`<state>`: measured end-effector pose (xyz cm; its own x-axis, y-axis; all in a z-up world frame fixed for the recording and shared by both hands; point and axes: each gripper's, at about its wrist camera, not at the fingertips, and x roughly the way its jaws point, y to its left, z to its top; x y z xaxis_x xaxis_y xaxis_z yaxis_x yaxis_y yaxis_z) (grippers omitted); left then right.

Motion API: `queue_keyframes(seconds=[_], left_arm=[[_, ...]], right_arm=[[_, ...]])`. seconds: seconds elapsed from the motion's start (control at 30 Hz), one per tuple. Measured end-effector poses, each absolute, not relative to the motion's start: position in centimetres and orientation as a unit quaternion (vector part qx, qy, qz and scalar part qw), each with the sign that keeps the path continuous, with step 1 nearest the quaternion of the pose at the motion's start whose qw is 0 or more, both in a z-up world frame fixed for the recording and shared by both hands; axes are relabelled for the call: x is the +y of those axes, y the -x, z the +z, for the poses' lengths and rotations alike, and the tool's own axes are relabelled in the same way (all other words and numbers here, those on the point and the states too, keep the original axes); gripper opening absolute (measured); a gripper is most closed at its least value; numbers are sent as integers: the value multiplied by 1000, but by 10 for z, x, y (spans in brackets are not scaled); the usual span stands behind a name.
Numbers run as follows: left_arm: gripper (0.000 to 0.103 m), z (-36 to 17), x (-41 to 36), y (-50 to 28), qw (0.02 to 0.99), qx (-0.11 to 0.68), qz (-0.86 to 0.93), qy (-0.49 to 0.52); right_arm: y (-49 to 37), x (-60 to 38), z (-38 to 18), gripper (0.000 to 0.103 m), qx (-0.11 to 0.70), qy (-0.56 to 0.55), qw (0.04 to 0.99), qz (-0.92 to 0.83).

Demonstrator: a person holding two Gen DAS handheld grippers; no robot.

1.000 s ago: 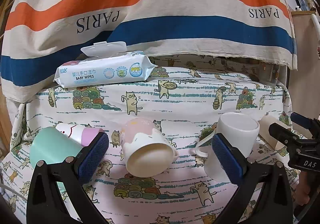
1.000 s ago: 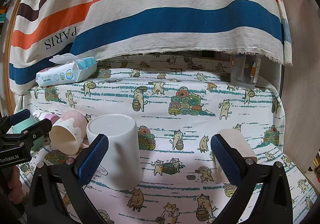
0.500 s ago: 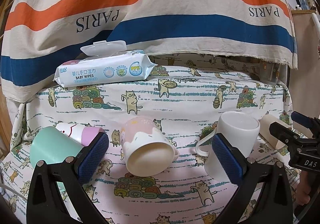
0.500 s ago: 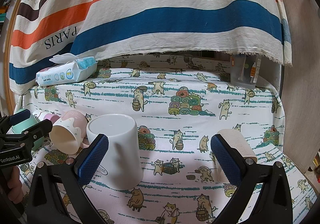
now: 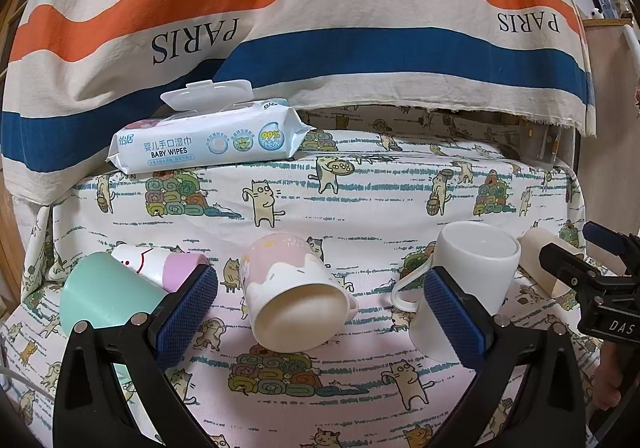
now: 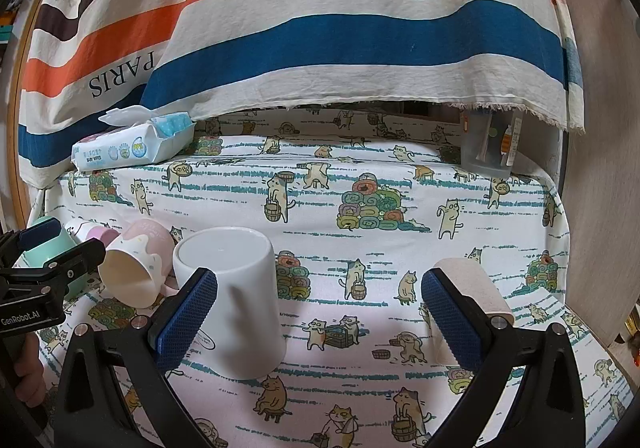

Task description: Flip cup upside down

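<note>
Both the left gripper (image 5: 320, 312) and right gripper (image 6: 320, 312) gape wide, holding nothing. The white mug (image 6: 236, 296) stands inverted at 9 o'clock of the right gripper, its handle hidden there. The pink cup (image 5: 296, 300) lies sideways.

Even, soft daylight; faint shadows under the white mug (image 6: 236, 296). Sharp focus centre, heavy fisheye bending and dark vignette at corners.

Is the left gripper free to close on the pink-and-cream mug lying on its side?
Probably yes. The left gripper is open, with the pink-and-cream mug lying between its fingers and nothing in front; the mint green cup sits outside.
</note>
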<state>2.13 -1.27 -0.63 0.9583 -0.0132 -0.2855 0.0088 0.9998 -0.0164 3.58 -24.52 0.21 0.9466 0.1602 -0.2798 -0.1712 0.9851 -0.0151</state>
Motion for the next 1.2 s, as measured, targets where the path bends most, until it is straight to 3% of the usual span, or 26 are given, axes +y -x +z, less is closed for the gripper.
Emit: queue_keyframes(seconds=[1.2], left_arm=[[102, -9, -13, -23, 989, 147, -3, 7]], right_arm=[[-36, -245, 2, 103, 141, 21, 986, 85]])
